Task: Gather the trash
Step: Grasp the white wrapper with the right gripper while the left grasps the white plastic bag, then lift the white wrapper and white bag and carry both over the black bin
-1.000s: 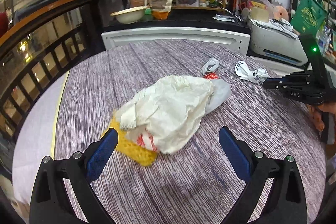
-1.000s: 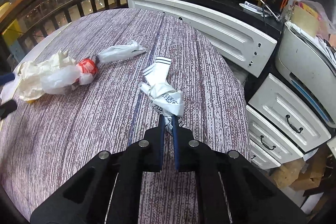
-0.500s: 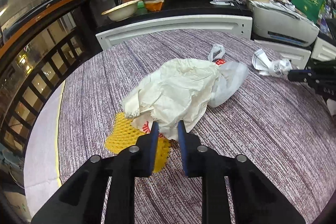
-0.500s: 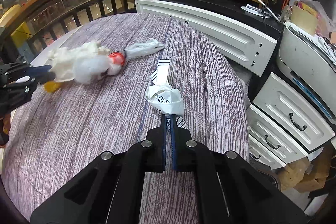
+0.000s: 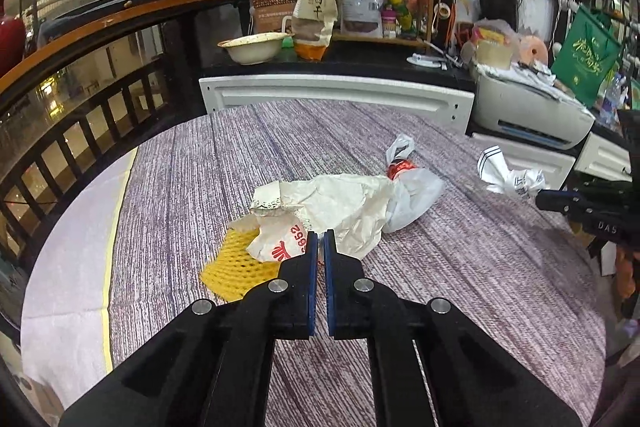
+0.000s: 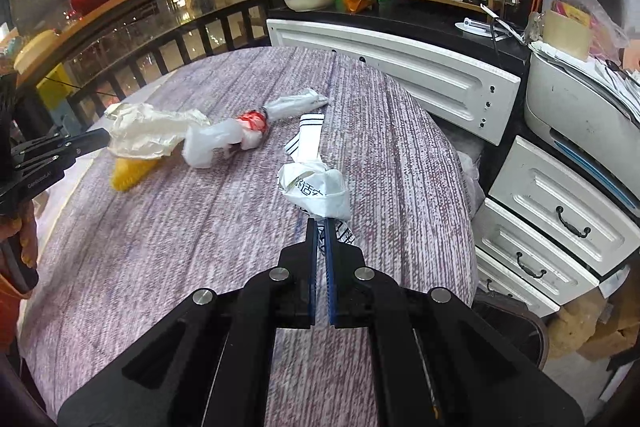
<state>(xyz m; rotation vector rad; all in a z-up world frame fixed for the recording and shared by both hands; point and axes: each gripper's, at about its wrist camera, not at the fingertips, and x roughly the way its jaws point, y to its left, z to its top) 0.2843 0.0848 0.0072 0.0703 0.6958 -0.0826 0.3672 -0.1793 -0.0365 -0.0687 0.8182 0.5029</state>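
Note:
A crumpled cream paper bag (image 5: 340,201) lies mid-table over a yellow foam net (image 5: 236,263), with a clear plastic bag (image 5: 412,197) knotted round something red beside it. My left gripper (image 5: 319,239) is shut on the paper bag's near edge. The right wrist view shows the same gripper (image 6: 102,139) at the left, gripping that paper bag (image 6: 152,131) above the foam net (image 6: 128,173). My right gripper (image 6: 319,225) is shut on a white printed wrapper (image 6: 316,187). In the left wrist view the wrapper (image 5: 510,179) hangs from the right gripper (image 5: 540,197).
The round table (image 6: 168,247) wears a purple-grey striped cloth. A white cabinet (image 6: 392,67) stands behind it, and white drawers (image 6: 560,211) and a printer (image 5: 528,111) stand to the right. A dark railing (image 5: 80,131) curves along the left. A person's hand (image 6: 20,239) holds the left gripper.
The left jaws went from wide open to shut on the paper bag and tugged it up off the foam net. The right gripper shifted with the wrapper still pinched.

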